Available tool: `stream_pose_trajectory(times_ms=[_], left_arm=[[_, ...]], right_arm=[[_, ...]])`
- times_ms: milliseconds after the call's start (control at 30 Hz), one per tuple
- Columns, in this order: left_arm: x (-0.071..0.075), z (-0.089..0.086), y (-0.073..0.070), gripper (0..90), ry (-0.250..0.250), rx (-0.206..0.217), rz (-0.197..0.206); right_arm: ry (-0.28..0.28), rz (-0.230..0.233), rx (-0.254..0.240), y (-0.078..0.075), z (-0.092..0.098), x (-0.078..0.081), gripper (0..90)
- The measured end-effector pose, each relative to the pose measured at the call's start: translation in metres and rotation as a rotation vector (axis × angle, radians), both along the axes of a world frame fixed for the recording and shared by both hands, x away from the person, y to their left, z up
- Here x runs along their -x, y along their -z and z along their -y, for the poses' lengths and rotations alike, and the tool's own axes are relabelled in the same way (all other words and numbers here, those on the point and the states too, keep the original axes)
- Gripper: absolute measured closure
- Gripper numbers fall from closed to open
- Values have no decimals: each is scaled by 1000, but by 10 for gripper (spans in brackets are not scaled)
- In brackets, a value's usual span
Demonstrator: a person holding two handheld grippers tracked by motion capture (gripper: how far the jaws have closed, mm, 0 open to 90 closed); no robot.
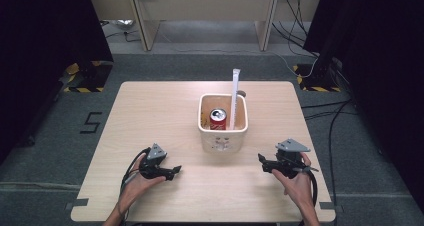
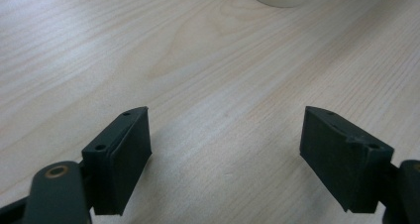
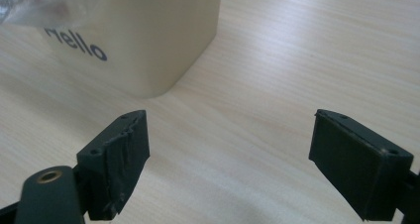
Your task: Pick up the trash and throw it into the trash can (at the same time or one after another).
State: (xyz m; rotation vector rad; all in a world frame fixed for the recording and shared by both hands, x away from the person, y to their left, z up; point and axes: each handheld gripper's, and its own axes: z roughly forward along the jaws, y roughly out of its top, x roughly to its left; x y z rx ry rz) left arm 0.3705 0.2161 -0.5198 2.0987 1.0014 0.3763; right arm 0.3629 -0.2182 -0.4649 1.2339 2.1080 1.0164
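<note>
The table (image 1: pixel 150 116) carries a cream bin (image 1: pixel 223 131) near its middle, with a red can (image 1: pixel 218 119) and a tall white stick (image 1: pixel 234 98) standing inside. The left gripper (image 1: pixel 172 173) and right gripper (image 1: pixel 264 165) sit low on either side (both spread wide, nothing between them). A careless reach could clip the light bin's wall and tip the stick.

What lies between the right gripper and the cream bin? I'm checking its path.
Nothing: bare table separates the right gripper from the cream bin, in the right gripper view.
</note>
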Motion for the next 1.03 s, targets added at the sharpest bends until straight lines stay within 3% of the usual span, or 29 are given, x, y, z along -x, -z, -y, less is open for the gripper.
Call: stream_pose_trajectory(times_ms=[333, 567, 700, 800, 1033], left_arm=[[7, 0, 3, 187, 1, -26, 27], [8, 0, 3, 169, 5, -27, 24], [8, 0, 3, 161, 1, -27, 23], [7, 0, 3, 156, 0, -28, 23], [7, 0, 3, 155, 0, -29, 23]], right_arm=[[-2, -39, 22, 20, -1, 12, 157], [10, -62, 12, 34, -1, 19, 158], [10, -95, 46, 44, -2, 20, 157], [5, -119, 41, 51, -4, 21, 147], [7, -119, 29, 52, -3, 21, 135]])
